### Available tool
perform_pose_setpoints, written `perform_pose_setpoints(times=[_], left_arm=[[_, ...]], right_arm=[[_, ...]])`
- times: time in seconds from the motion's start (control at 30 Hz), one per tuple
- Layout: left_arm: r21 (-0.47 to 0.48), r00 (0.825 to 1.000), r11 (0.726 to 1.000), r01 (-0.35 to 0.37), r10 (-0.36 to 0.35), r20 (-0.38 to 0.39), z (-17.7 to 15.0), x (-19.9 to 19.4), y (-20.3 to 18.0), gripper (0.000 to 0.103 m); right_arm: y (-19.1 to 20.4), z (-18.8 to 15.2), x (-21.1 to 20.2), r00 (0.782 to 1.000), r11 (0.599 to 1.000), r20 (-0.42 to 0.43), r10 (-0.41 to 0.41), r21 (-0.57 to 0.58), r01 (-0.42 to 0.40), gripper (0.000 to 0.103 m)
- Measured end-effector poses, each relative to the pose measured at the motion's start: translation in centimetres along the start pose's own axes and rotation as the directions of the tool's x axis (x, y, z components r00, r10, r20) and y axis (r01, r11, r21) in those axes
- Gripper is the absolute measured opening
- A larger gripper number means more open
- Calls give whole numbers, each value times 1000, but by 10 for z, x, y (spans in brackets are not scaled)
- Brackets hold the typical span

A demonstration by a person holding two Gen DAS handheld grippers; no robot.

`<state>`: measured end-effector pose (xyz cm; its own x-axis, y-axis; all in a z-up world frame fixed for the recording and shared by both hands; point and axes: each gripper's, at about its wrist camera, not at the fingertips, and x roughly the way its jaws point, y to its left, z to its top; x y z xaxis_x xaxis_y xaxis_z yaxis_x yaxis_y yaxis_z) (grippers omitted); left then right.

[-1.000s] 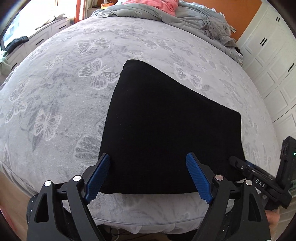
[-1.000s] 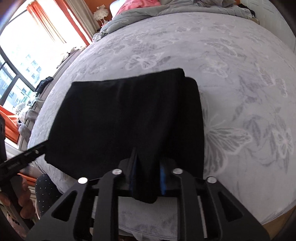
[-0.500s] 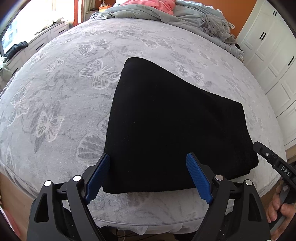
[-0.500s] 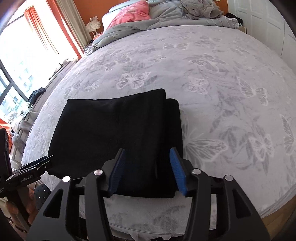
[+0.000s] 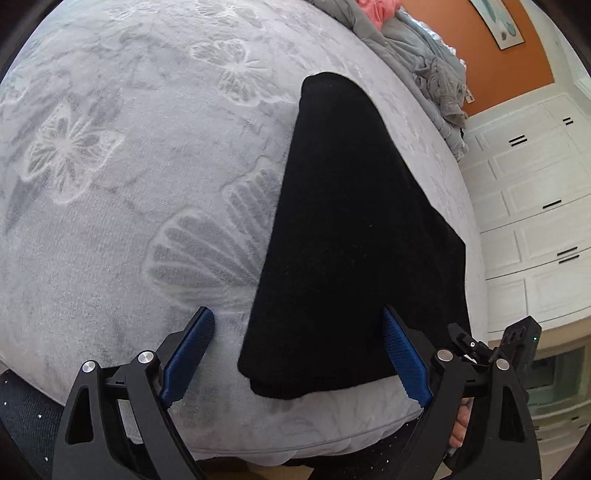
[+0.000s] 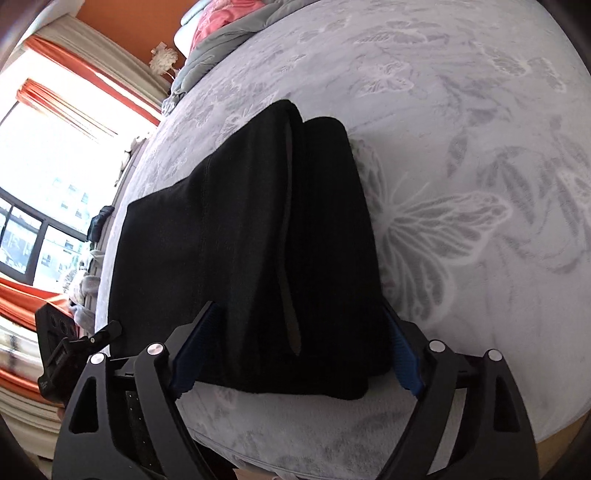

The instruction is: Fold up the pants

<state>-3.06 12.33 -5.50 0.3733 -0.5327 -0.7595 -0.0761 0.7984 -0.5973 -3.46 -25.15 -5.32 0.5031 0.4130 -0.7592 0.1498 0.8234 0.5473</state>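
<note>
The black pants [image 5: 354, 236] lie folded into a thick, roughly rectangular pad near the foot edge of the bed [image 5: 110, 229], their nap matte and slightly fuzzy. In the right wrist view the pants [image 6: 251, 251] show two stacked layers, with a long narrow slit of paler lining running along the overlap. The near hem droops slightly over the bed's rounded edge.

Your left gripper [image 5: 299, 350] stands with its jaws wide apart, straddling the near left corner of the pants; its ribbed blue pads [image 5: 188, 354] clamp nothing. Your right gripper [image 6: 295, 350] is likewise spread wide across the near right portion of the pants, one blue pad [image 6: 195, 347] over the fabric, the other at its right edge, gripping nothing.

The bed cover is pale grey plush, embossed with butterfly motifs. Beyond the pants, at the head of the bed, lie a crumpled grey duvet [image 5: 436, 81] and a pink cloth [image 6: 221, 22]. White panelled cupboards [image 5: 535, 206] stand to the right of the bed; orange curtains [image 6: 74, 70] hang left.
</note>
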Motion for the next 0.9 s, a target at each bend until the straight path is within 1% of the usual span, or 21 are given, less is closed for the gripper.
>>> perform_pose_setpoints(times=[0.03, 0.07, 0.1, 0.13, 0.17, 0.2, 0.23, 0.27, 0.3, 0.37, 0.4, 0.43, 0.47, 0.5, 0.53, 0.57, 0.6, 0.67, 0.73, 0.8, 0.9], left_arm=[[27, 1000, 999, 18, -18, -10, 3, 2, -6, 83], [51, 998, 998, 48, -46, -35, 5, 7, -12, 74], [74, 997, 996, 46, -42, -63, 7, 13, -19, 55], [111, 998, 994, 1, 5, -55, 8, 15, -28, 45], [147, 999, 989, -18, 24, -44, 9, 12, -36, 40], [165, 999, 986, -11, 16, -30, 9, 4, -42, 32], [184, 1000, 983, -9, 11, -12, 9, -8, -48, 27], [190, 1000, 982, 0, -2, 12, 7, -23, -52, 25], [190, 999, 982, 15, -20, 26, 4, -38, -54, 24], [183, 999, 983, 20, -26, 30, -7, -61, -52, 25], [176, 1000, 984, 14, -18, 22, -14, -65, -48, 28], [165, 1000, 986, -4, 5, -4, -22, -61, -41, 33], [166, 998, 985, -36, 43, -36, -28, -51, -35, 38], [161, 993, 984, -76, 89, -72, -33, -39, -25, 43], [141, 987, 983, -117, 131, -95, -41, -26, -17, 48], [118, 988, 985, -124, 133, -77, -45, -25, -11, 53], [104, 990, 986, -128, 133, -44, -48, -29, -11, 58], [125, 988, 981, -150, 152, -12, -48, -36, -19, 66], [161, 987, 974, -160, 159, 15, -44, -37, -28, 78], [183, 984, 967, -174, 176, 6, -42, -30, -34, 82], [208, 974, 953, -223, 226, 5, -43, -19, -37, 82]], right_arm=[[2, 1, 1, 1000, 1000, -1, -8, 2, 8, 66], [5, 4, -1, 1000, 1000, 3, 4, 13, -4, 46], [8, 6, -5, 1000, 999, 8, 30, 26, -30, 37], [15, 8, -12, 999, 999, 20, 38, 24, -39, 35], [25, 10, -22, 998, 999, 35, 54, 5, -54, 33], [36, 9, -35, 995, 996, 54, 84, -11, -83, 33], [46, 7, -47, 991, 992, 61, 122, -27, -121, 33], [54, 3, -58, 988, 989, 67, 139, -50, -136, 33], [61, -4, -69, 988, 988, 74, 138, -84, -131, 33], [61, -20, -76, 991, 987, 46, 128, -101, -123, 35], [56, -31, -68, 995, 989, 9, 98, -113, -96, 39], [49, -42, -53, 999, 991, -32, 29, -132, -33, 41], [43, -48, -38, 997, 989, -56, -59, -140, 51, 51], [35, -56, -27, 990, 984, -70, -119, -138, 108, 63], [29, -62, -28, 995, 990, -46, -90, -112, 85, 64], [26, -63, -34, 998, 995, -25, -63, -75, 61, 64], [28, -63, -37, 998, 996, -26, -60, -64, 58, 64], [34, -60, -43, 997, 993, -6, -76, -90, 75, 65], [36, -58, -40, 997, 992, -11, -73, -101, 72, 68], [34, -57, -35, 997, 994, -19, -73, -89, 71, 70], [29, -58, -26, 998, 998, -37, -40, -52, 38, 71]])
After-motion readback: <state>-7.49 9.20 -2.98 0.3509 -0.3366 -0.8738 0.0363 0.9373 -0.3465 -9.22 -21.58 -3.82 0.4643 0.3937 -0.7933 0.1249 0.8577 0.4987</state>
